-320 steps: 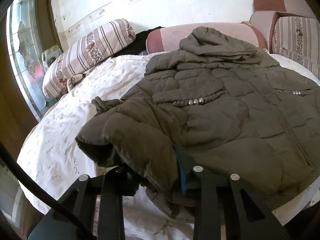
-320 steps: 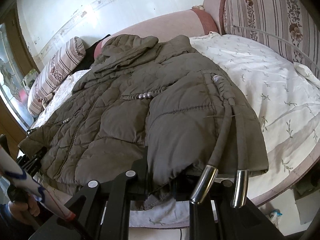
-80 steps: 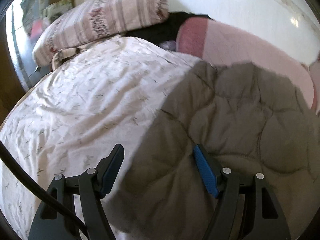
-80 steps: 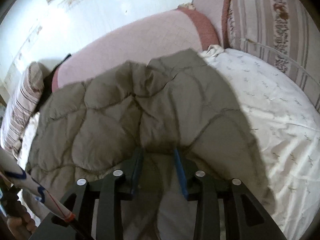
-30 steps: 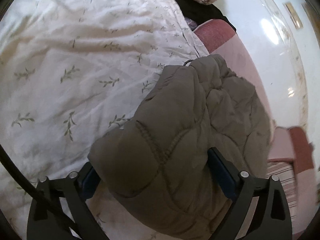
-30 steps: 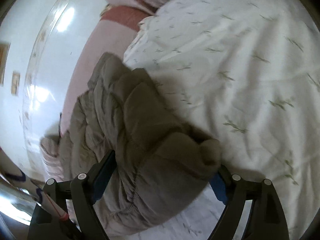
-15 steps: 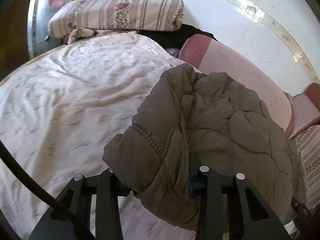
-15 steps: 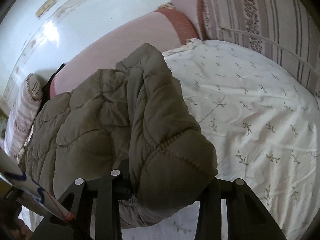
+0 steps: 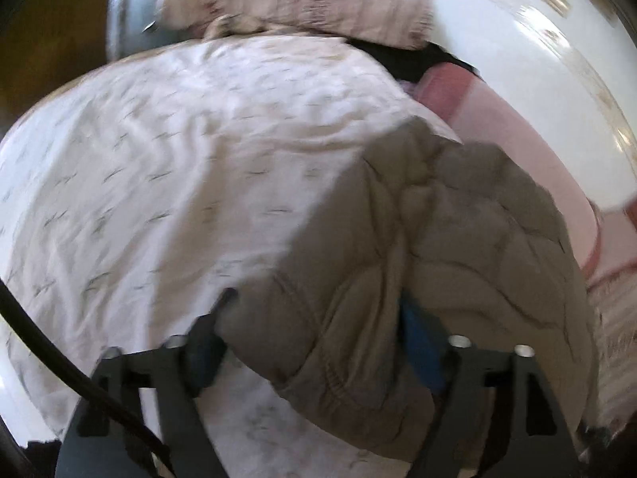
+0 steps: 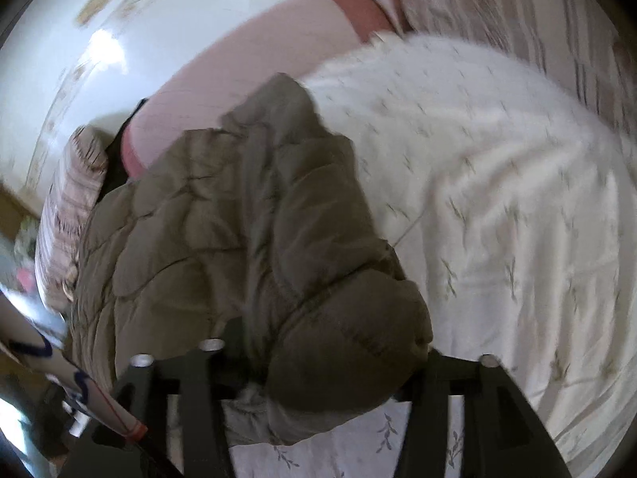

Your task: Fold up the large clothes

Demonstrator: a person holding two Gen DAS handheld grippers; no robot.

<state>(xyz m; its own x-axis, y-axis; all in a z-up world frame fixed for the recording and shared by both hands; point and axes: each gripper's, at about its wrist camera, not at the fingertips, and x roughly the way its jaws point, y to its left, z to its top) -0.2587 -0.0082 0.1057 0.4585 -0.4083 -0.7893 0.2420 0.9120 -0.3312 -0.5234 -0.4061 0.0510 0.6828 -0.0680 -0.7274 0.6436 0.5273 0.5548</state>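
Note:
An olive quilted puffer jacket (image 9: 458, 239) lies bunched on the white leaf-print bedsheet (image 9: 159, 167). My left gripper (image 9: 314, 326) is shut on the jacket's near left cuffed end, with fabric bulging between the blue pads (image 9: 414, 326). In the right wrist view the jacket (image 10: 223, 219) stretches away to the left. My right gripper (image 10: 322, 358) is shut on its near right cuffed end, which hides the fingertips.
A pink padded headboard (image 9: 517, 127) runs behind the jacket. A striped pillow (image 9: 302, 4) lies at the far left, with dark cloth (image 9: 406, 59) beside it. Striped cushions (image 10: 537, 8) stand at the right. The bedsheet (image 10: 517, 199) spreads to the right.
Both grippers have closed on the jacket's two ends within the last second and are moving with it; both views are motion-blurred and tilted.

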